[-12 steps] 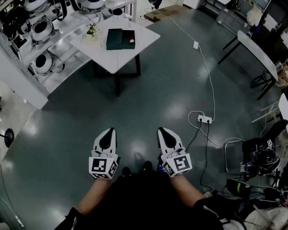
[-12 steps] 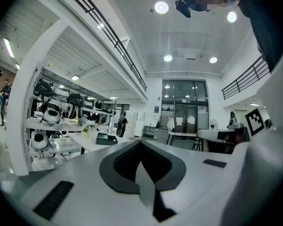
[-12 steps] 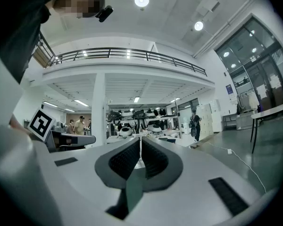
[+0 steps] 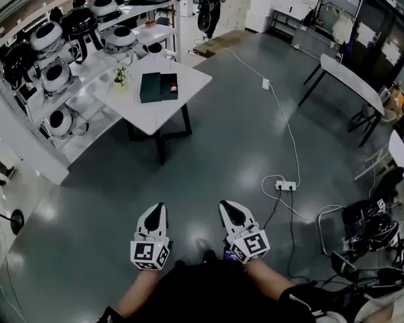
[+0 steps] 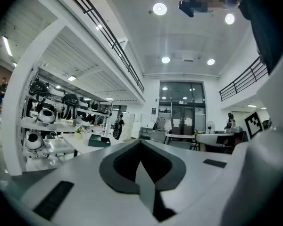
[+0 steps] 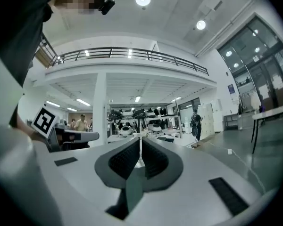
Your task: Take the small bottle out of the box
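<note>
Stretching across the whole head view, a glossy grey floor [image 4: 222, 133] fills the hall, with white shelves [image 4: 81, 73] along the far left carrying round white and black devices [image 4: 46, 36]. A long pale table [image 4: 353, 79] stands at the far right. A square white table [image 4: 158, 116] stands on dark legs at the far left, just beside the shelves and well apart from the person holding the tools. Another person [image 4: 212, 2] stands at the far end of the hall. A white cable [image 4: 289, 140] runs over the floor from far to near and ends at a power strip [image 4: 286, 185] on the right. Near the bottom edge, the left gripper [image 4: 155, 207] and the right gripper [image 4: 227, 206] hang side by side over bare floor, pointing toward the far end. Each has its jaws pressed together with nothing between them, as both gripper views show. On the table lies a dark box [image 4: 155, 87], open, with its lid part to the left. A small plant [image 4: 121, 77] stands on the table just left of the box. The bottle [image 4: 174, 86] shows only as a reddish speck lying in the box's right part, too small to tell more.
</note>
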A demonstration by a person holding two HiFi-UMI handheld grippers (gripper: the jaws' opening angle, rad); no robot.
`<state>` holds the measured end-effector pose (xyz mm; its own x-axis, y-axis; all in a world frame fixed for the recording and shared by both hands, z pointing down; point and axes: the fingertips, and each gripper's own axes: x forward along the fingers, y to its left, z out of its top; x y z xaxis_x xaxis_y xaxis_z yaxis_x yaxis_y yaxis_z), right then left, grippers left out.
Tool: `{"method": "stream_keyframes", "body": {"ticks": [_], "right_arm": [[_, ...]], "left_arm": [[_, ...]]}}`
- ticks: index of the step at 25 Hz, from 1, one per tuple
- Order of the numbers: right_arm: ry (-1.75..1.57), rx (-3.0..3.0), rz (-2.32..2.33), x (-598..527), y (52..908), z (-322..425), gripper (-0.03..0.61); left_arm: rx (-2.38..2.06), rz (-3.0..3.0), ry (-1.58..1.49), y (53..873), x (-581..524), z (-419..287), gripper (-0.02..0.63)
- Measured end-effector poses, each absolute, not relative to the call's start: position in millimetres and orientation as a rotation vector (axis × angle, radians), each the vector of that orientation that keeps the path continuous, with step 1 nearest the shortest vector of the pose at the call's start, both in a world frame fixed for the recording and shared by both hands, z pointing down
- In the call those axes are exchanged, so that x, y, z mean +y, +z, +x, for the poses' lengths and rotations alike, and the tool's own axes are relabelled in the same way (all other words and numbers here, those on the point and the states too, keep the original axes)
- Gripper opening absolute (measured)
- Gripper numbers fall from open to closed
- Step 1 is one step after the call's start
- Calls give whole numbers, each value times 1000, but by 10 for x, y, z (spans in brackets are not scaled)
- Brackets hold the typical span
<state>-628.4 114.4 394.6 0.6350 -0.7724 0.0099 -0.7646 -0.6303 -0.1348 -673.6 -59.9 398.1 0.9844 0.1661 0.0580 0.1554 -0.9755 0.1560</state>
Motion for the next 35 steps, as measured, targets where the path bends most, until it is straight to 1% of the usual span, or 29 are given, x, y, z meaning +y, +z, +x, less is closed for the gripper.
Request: {"method": "stream_keyframes", "body": {"ticks": [2,4,8,16,22,27,35], "right_arm": [[-82,1310,-2573,1232,3915,-6226,41],[-70,1376,-2551,1293,3914,-6220,41],[-63,1408,-2661,1440,3989,-6157,41],[-53,1373,-2614,1617,4040,-5918,41],[-52,1318,-2580,1778,4051,-5816,41],[-60,1340,-2540,1706,4042,-5726,41],[-85,1327,-2541,1624,4099,-5421,41]], "left_arm": [[430,2924,91,3947,-350,-6667,15],[494,2931,86,3935,-185,-6588,15],[390,2958,90,3961,-86,-6445,15],[227,2970,152,4091,-29,-6333,15],[247,2981,156,4048,37,-6256,15],[169,2991,163,4015,-111,-6232,15],[197,2964,143,4063,-276,-6185,15]]}}
